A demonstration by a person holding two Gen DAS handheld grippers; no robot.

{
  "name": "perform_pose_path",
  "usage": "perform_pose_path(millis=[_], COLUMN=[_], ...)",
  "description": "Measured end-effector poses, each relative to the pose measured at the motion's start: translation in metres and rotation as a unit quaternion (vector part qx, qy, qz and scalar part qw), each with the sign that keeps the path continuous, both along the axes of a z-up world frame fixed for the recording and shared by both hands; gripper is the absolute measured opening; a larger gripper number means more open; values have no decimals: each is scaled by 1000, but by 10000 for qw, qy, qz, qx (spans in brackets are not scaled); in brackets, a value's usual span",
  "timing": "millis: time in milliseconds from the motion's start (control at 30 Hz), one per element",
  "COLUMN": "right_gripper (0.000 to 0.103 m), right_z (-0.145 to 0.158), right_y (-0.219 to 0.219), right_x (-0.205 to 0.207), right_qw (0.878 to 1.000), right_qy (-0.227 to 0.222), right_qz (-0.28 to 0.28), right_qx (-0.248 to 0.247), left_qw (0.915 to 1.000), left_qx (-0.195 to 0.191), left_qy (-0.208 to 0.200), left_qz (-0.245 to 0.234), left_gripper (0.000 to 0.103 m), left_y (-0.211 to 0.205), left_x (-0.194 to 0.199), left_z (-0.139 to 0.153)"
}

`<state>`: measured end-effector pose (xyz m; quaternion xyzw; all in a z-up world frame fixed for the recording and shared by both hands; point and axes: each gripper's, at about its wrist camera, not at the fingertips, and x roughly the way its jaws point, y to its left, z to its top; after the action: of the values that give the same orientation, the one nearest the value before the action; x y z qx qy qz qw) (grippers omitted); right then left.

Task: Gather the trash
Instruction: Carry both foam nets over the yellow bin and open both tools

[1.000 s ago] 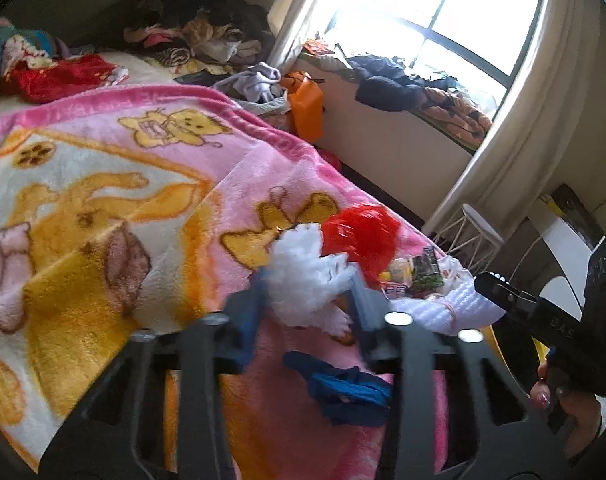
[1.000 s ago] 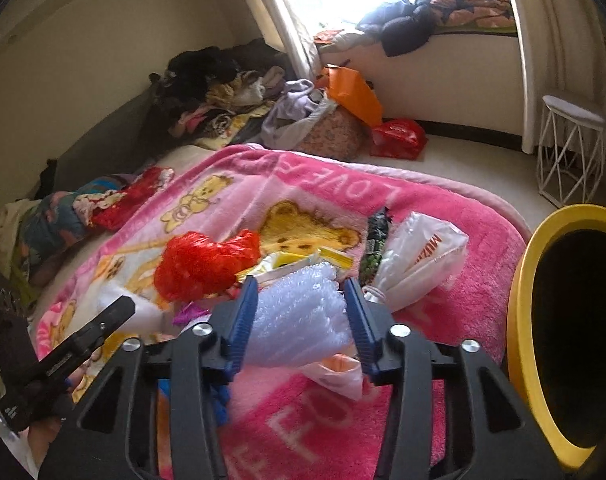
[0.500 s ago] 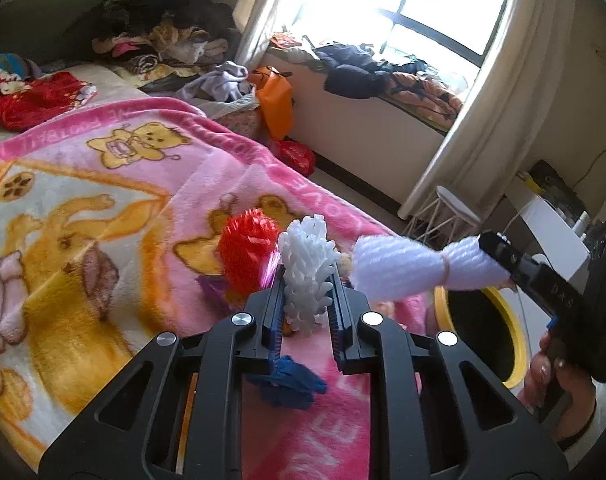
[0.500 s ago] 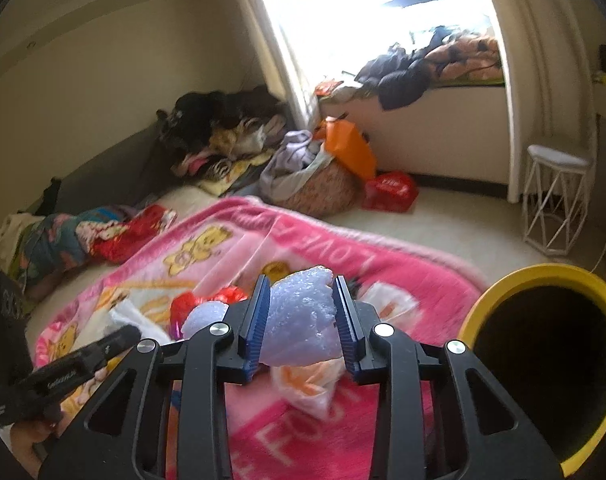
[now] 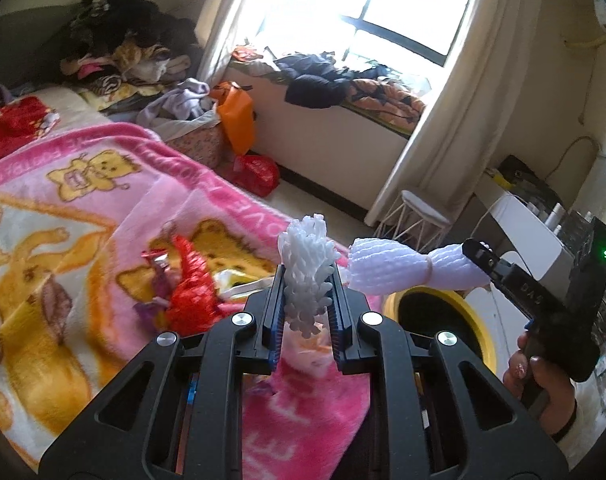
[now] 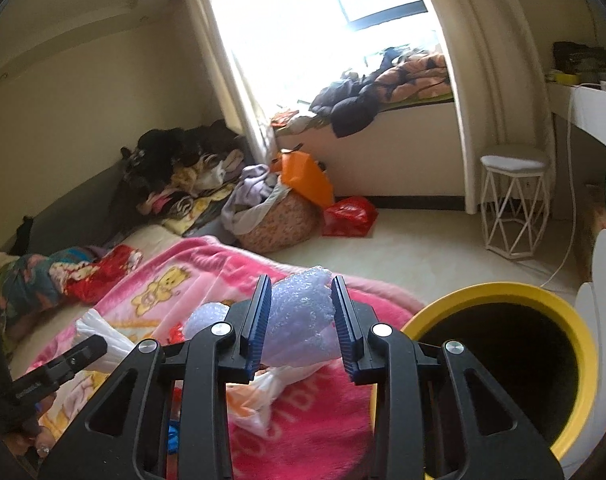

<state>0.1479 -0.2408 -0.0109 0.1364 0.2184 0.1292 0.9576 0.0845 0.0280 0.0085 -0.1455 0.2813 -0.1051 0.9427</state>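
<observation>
1. My left gripper [image 5: 305, 294] is clamped on the white foam net [image 5: 308, 270], held above the pink blanket [image 5: 83, 216].
2. My right gripper [image 6: 301, 318] pinches the bubble wrap [image 6: 299, 316], just beside the yellow bin [image 6: 499, 294].

You are in a home bedroom: pink blanket [image 5: 103, 216] on a bed, clothes piles [image 6: 183, 176], curtained window [image 5: 383, 12].

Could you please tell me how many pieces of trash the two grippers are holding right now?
2: white foam netting in the left gripper, bubble wrap in the right gripper.
</observation>
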Motion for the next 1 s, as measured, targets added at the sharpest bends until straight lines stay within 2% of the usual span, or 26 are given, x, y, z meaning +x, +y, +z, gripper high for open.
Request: perform_pose_path(millis=[567,1000], right_gripper=[29,29], right_z=[-6,-22], right_y=[-87,-136], right_x=[-18,-26], right_qw=[9932,9821], right_qy=[-7,166], right_qz=[-1160,-1871], right_qx=[14,-121], left_qw=[9969,9918], left_qx=[143,311], left_qy=[-176,-73], left_qz=[-757,-1241], left_gripper=[14,14], left_y=[-80,-128], left_x=[15,23], left_z=[3,-8])
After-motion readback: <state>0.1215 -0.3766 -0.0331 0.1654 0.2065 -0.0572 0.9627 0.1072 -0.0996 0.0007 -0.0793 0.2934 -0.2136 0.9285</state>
